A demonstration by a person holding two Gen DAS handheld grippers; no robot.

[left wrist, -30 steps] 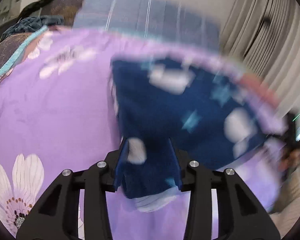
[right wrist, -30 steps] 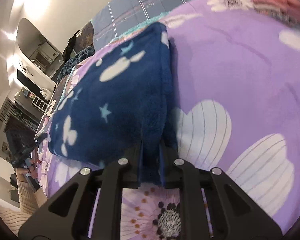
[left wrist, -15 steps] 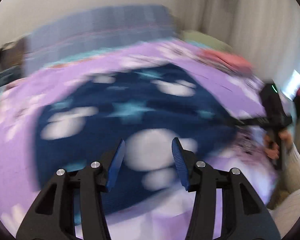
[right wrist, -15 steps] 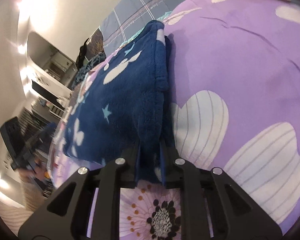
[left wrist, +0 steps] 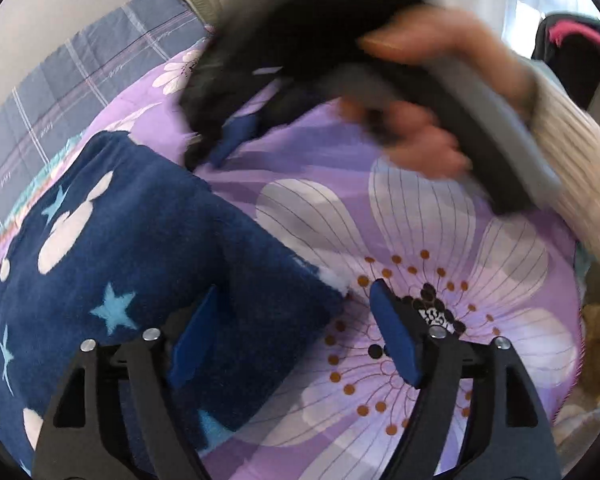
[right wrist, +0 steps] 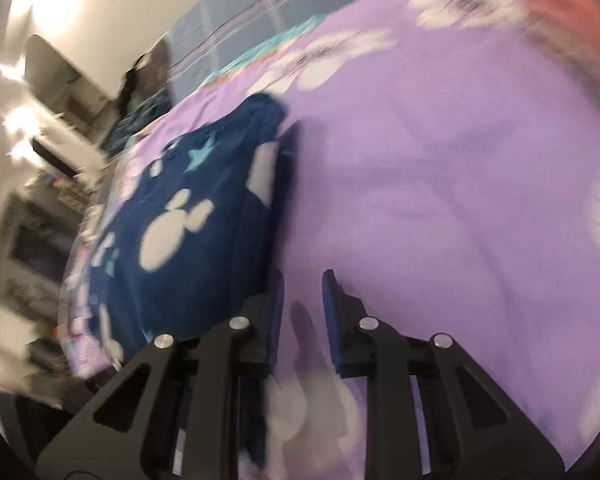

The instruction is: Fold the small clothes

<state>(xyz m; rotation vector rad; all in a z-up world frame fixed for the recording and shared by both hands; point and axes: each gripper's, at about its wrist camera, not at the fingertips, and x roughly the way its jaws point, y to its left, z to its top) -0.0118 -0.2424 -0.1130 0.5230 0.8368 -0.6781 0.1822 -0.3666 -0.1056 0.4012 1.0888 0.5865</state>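
Note:
A navy fleece garment [left wrist: 112,264] with white and light-blue star prints lies folded on the purple flowered bedspread [left wrist: 420,240]. My left gripper [left wrist: 296,320] is open and empty, its left finger over the garment's near corner, its right finger over the bedspread. In the right wrist view the garment [right wrist: 188,220] lies to the left of my right gripper [right wrist: 302,296], which is open and empty above bare bedspread [right wrist: 440,180]. The right gripper [left wrist: 228,140] also shows blurred in the left wrist view, held by a hand, beyond the garment's far corner.
A blue-grey plaid quilt [left wrist: 80,80] lies along the far side of the bed. A pink-orange folded cloth [right wrist: 572,20] sits at the bed's far right. Furniture and dark clutter [right wrist: 40,220] stand left of the bed. A cream-sleeved arm [left wrist: 572,152] crosses the right.
Both grippers have let go of the navy garment, which now lies folded on the bed. The right gripper has opened and pulled to the right of it; the left swung toward its corner.

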